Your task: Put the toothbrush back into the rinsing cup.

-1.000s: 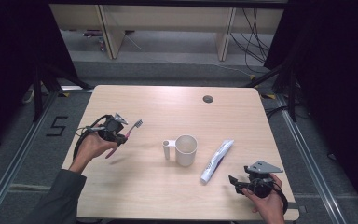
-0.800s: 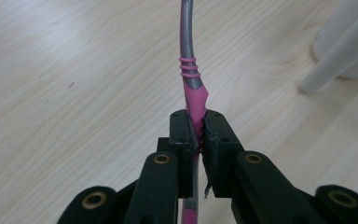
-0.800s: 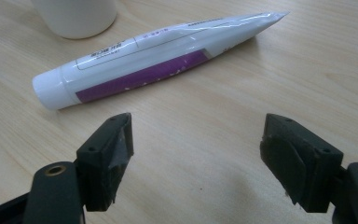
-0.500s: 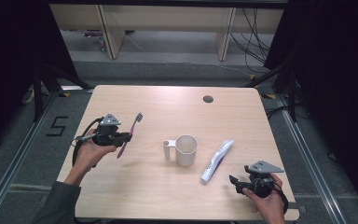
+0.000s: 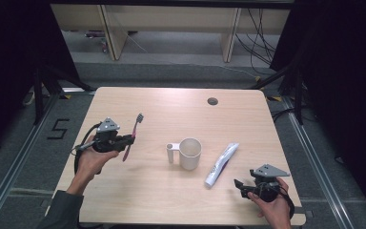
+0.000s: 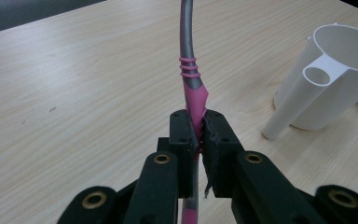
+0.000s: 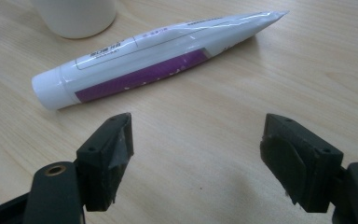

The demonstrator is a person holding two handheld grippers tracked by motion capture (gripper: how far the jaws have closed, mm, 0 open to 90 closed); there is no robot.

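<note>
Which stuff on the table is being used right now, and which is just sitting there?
In use:
- pink toothbrush, clamped in the left gripper
- white cup, next to the brush and likely where it's headed

Just lying there:
- toothpaste tube, flat on the table, ahead of the open right gripper

- Surface (image 5: 181, 200): pale wood-grain top with rounded corners; a round dark cable hole (image 5: 212, 101) near the far edge.
- Floor (image 5: 171, 71): grey, with metal rails (image 5: 14, 164) running along both sides of the surface.
- A black "5" marking (image 5: 58, 129) on the floor at left.
- Beyond the far edge: light wooden furniture legs (image 5: 110, 29) and loose black cables (image 5: 259, 43).
- Surroundings at left and right are dark; light falls evenly on the top.
</note>
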